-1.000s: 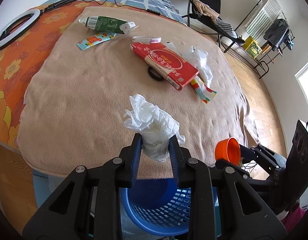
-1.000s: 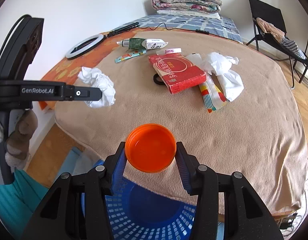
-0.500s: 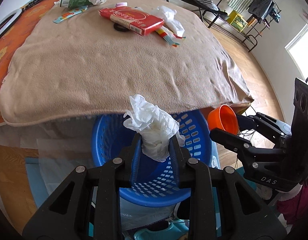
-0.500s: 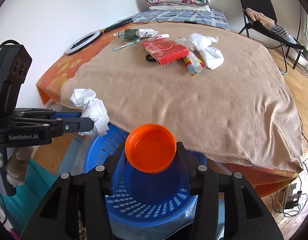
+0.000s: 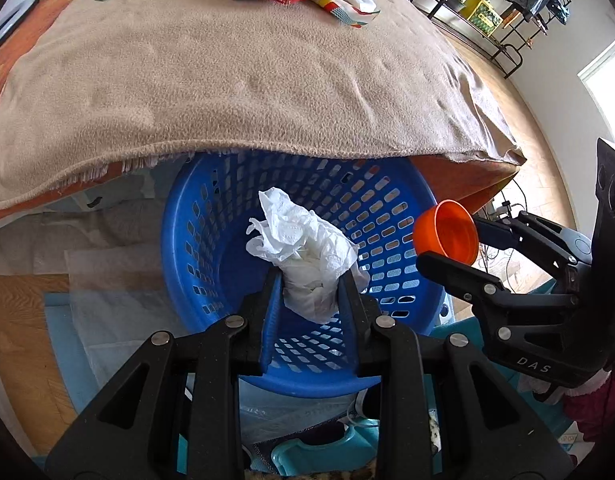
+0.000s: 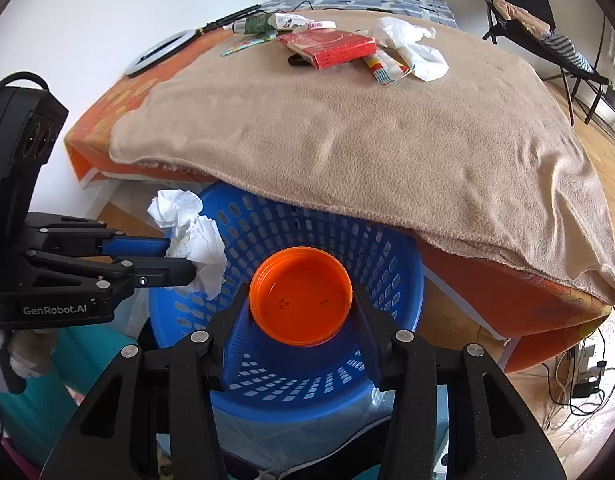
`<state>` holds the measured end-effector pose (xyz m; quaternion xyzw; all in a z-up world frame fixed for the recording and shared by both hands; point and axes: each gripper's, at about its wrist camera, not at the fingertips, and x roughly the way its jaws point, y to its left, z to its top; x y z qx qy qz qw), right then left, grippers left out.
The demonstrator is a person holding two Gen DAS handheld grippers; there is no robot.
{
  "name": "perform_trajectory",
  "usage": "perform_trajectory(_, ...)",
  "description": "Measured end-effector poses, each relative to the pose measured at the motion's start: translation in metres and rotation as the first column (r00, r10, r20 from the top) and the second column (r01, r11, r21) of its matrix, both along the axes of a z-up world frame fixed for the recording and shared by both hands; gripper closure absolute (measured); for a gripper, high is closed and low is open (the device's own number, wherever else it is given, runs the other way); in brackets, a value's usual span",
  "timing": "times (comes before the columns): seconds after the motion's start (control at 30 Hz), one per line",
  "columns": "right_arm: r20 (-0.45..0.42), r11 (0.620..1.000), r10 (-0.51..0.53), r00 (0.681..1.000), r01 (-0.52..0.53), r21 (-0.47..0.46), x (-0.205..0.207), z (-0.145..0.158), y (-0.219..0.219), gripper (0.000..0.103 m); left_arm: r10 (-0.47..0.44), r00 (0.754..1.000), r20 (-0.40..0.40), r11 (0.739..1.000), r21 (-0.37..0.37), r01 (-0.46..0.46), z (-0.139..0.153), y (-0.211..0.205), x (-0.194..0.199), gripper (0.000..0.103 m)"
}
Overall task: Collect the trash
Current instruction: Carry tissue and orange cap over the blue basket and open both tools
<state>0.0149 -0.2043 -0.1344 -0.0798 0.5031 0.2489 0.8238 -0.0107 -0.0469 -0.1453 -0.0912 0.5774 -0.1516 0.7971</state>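
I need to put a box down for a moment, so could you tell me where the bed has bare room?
The beige blanket is bare from its near edge above the blue basket up to the red box. The far end around that box is crowded with wrappers and tissue.

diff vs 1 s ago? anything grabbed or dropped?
Both grippers pulled back off the bed and down over the blue basket. Left gripper still clamps the crumpled tissue; right gripper still clamps the orange lid. Nothing released or newly grabbed. Red box and the other litter on the tan blanket lie where they were.
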Motion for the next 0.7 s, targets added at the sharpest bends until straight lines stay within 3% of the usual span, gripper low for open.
perform_trajectory(0.47, -0.039, 0.999, 0.008, 0.999, -0.009, -0.030, 0.000, -0.017, 0.005, 0.057, 0.016, 1.000, -0.025, 0.999, 0.037, -0.015, -0.011, 0.001, 0.003, 0.076)
perform_trajectory(0.6, -0.041, 0.999, 0.009, 0.999, -0.010, -0.033, 0.001, -0.017, 0.007, 0.057, 0.026, 0.999, -0.024, 0.998, 0.049, -0.025, -0.011, 0.003, 0.003, 0.065)
perform_trajectory(0.7, -0.044, 0.999, 0.002, 0.999, -0.004, -0.043, 0.002, -0.018, 0.007, 0.055, 0.032, 0.999, -0.027, 0.998, 0.049, -0.031, -0.012, 0.004, 0.004, 0.065)
